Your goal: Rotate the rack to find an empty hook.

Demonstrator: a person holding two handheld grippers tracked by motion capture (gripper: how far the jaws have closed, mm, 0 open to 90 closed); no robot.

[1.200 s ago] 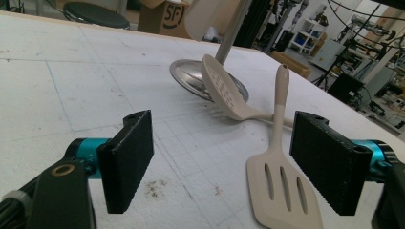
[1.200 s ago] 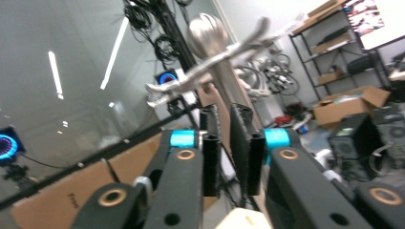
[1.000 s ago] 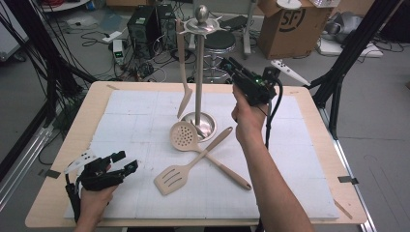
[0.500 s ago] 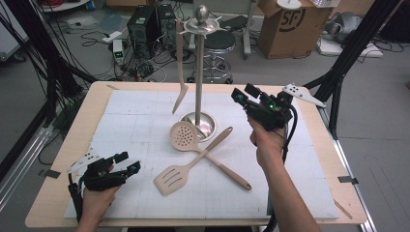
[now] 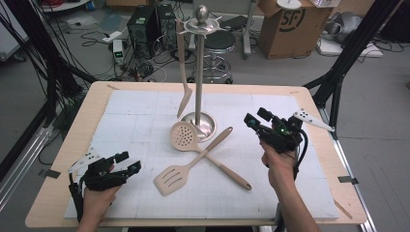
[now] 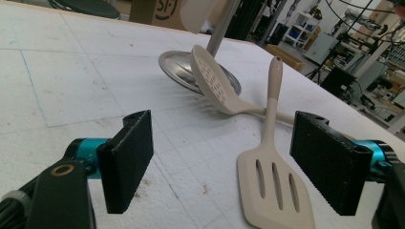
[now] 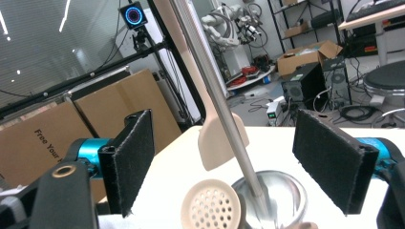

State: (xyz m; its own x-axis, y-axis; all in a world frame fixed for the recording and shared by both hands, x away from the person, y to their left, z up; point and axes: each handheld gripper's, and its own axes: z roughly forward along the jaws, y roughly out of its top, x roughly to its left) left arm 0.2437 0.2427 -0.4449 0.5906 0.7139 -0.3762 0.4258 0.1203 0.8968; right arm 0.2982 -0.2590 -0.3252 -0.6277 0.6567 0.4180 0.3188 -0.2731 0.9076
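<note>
one spatula [image 5: 184, 92] is hanging on the stand [image 5: 200, 72]; the right gripper [image 5: 258, 120], its fingers just opening and empty, is heading for the slotted spatula [image 5: 193, 162] and skimmer [image 5: 203, 147] crossed mid-table. left gripper [image 5: 130, 162] is idling open, near left. next: grasping a handle.

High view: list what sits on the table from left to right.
Left gripper → slotted spatula → hanging spatula → stand → right gripper
</note>
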